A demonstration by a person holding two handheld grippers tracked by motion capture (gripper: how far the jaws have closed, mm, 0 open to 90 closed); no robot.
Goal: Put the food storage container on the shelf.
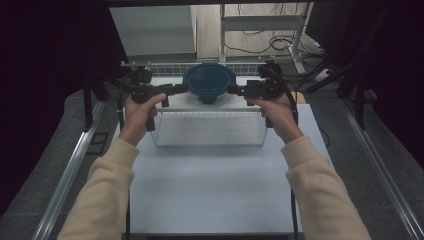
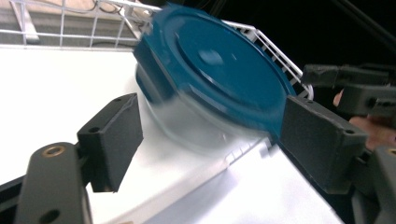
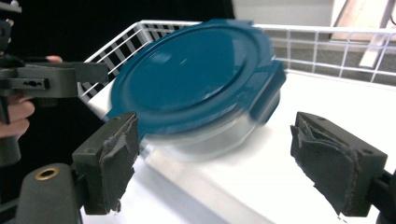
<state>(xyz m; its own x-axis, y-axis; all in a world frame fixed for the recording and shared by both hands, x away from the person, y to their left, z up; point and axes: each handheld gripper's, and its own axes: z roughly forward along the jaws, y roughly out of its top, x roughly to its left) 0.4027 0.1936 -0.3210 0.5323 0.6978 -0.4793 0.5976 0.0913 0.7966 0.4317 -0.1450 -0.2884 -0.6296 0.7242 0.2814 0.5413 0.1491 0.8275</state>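
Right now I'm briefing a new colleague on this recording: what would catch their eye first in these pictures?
The round container with the dark blue lid stands out at the far middle of the table, on a white shelf above a wire basket. The left tool and right tool flank it, each with its jaws apart on either side of the lid. Cream sleeves reach in from below.

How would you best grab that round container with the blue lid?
Take the container by the lid rim, one gripper from each side. It is round and wide, wider than one gripper's opening. Its clear bowl curves away underneath, but the rim sticks out. The left gripper and right gripper flank it, jaws open.
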